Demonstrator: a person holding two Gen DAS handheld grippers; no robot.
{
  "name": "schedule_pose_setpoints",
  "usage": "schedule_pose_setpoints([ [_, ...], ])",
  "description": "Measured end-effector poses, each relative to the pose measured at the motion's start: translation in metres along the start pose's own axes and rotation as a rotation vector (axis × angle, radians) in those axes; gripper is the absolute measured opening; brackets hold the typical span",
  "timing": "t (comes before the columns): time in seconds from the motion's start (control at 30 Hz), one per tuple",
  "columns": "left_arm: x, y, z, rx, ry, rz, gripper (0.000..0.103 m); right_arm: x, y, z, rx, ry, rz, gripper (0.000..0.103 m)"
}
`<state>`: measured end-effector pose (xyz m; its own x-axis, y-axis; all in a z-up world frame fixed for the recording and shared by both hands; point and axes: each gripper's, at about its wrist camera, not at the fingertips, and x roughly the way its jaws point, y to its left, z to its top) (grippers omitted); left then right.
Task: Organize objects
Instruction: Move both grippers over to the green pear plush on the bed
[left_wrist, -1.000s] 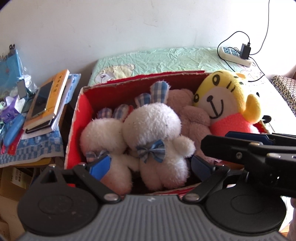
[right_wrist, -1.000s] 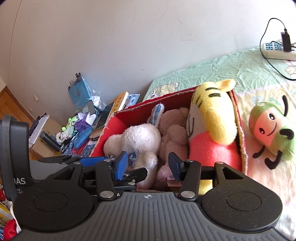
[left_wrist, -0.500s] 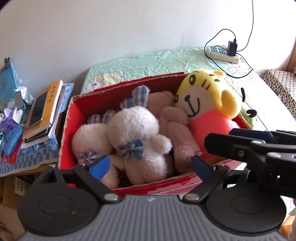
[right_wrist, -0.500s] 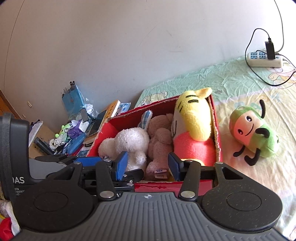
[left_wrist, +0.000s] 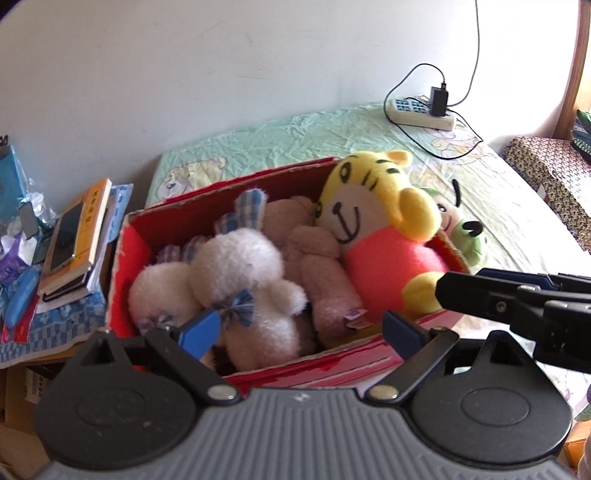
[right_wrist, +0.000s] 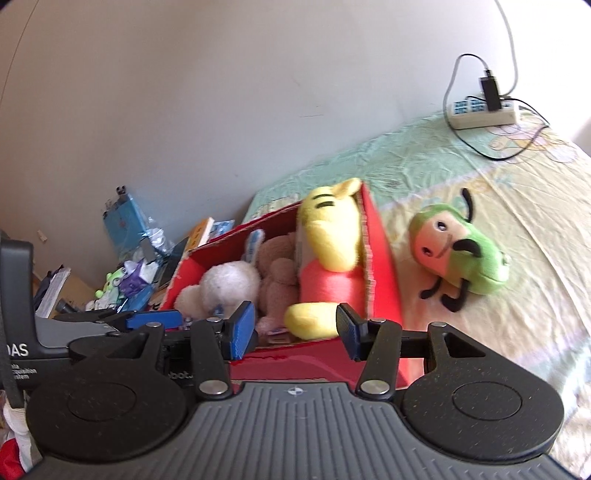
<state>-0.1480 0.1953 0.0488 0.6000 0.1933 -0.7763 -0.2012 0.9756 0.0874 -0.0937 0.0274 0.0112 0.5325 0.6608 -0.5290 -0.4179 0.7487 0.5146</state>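
Four soft toys fill the red box in the left wrist view: two white rabbits with checked bows at the left end, a brown bear in the middle and a yellow tiger in a pink shirt at the right end, its face turned up toward the camera. The box lies with its long axis across the picture, on the left end of the bed, whose sheet is pale green with cartoon prints and runs up against a white wall. A fifth toy, the green pear, peeks out past the right end of the box. One power strip with a charger plugged in sits at the far edge of the bed. Left of the bed, a stack of books carries a phone. The left gripper hangs over the near wall of the box, its fingers spread wide and holding nothing; the right gripper reaches in from the right. In the right wrist view the box runs away from the camera, and the pear lies on the sheet just beside its right wall, apart from it, stalk end toward the wall. The right gripper hovers over the near end of the box, fingers apart and gripping nothing, and the left gripper shows at the left edge.
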Motion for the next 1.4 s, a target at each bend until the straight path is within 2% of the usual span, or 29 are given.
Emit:
schedule_pose_setpoints([
  [0.2,-0.004,-0.020,0.008,0.011,-0.021,-0.009,0.095,-0.012,-0.019,0.002,-0.003,-0.009,-0.015,0.052],
  [0.3,-0.007,-0.029,0.014,0.004,-0.034,0.010,0.095,-0.013,-0.030,0.006,-0.013,0.002,-0.013,0.052],
  [0.47,-0.009,-0.047,0.024,-0.011,-0.032,0.024,0.095,-0.018,-0.050,0.016,-0.015,0.014,0.002,0.052],
  [0.87,-0.008,-0.109,0.034,-0.018,-0.028,0.035,0.095,-0.036,-0.107,0.028,-0.011,0.050,-0.026,0.052],
  [1.4,0.038,-0.182,0.038,-0.019,0.070,0.025,0.095,-0.050,-0.179,0.046,0.016,0.091,-0.021,0.052],
])
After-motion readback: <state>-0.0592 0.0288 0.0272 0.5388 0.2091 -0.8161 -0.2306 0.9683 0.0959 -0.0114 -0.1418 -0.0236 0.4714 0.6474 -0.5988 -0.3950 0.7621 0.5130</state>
